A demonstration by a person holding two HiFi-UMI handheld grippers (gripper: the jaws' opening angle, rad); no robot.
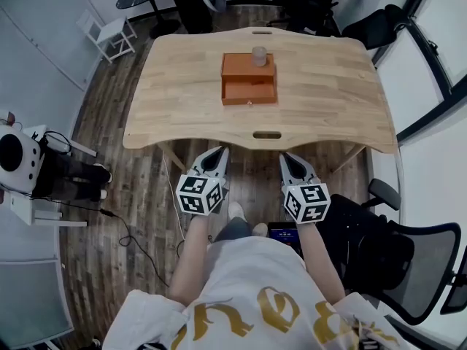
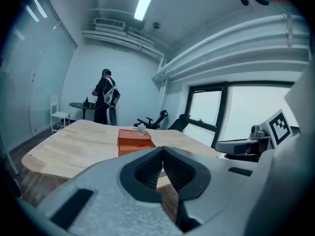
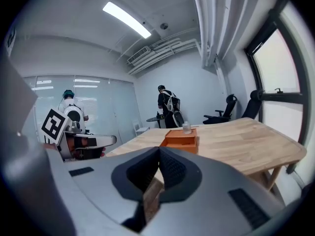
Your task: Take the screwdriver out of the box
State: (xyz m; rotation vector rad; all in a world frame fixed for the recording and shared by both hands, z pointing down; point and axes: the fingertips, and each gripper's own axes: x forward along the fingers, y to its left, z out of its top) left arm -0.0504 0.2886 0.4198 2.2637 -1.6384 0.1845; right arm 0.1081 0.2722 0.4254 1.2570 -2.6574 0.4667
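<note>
The screwdriver is lying unseen, presumably inside the orange box on the desk, while the left claw and right claw are hovering pressed together, empty, well short of the box, needing to open first.

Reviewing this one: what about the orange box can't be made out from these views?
- Inside of the orange box: every view, hidden by its own walls; no screwdriver shows anywhere.
- Identity of the small pale object on top of the box: every view, too small to tell.
</note>
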